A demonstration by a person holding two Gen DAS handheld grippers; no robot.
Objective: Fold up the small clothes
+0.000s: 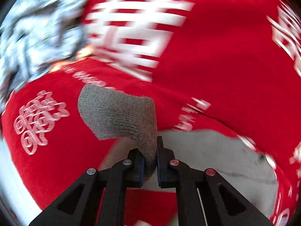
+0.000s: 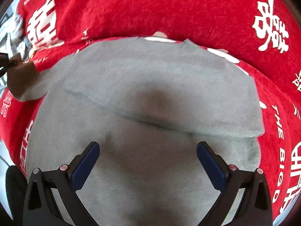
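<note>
Pressed together on a raised corner of the grey knit garment (image 1: 120, 114), which is spread on the red printed cloth (image 1: 216, 60), the left gripper (image 1: 150, 148) risks dragging it askew, since the right gripper (image 2: 148, 150) is held spread above it.

The right gripper (image 2: 148, 158) hangs with its jaws spread wide over a grey garment (image 2: 150, 94), nothing between the blue pads (image 2: 85, 166). Ahead of the fingers a fold crease crosses the cloth, and a red blanket with white characters (image 2: 169, 9) lies beyond and to either side.
</note>
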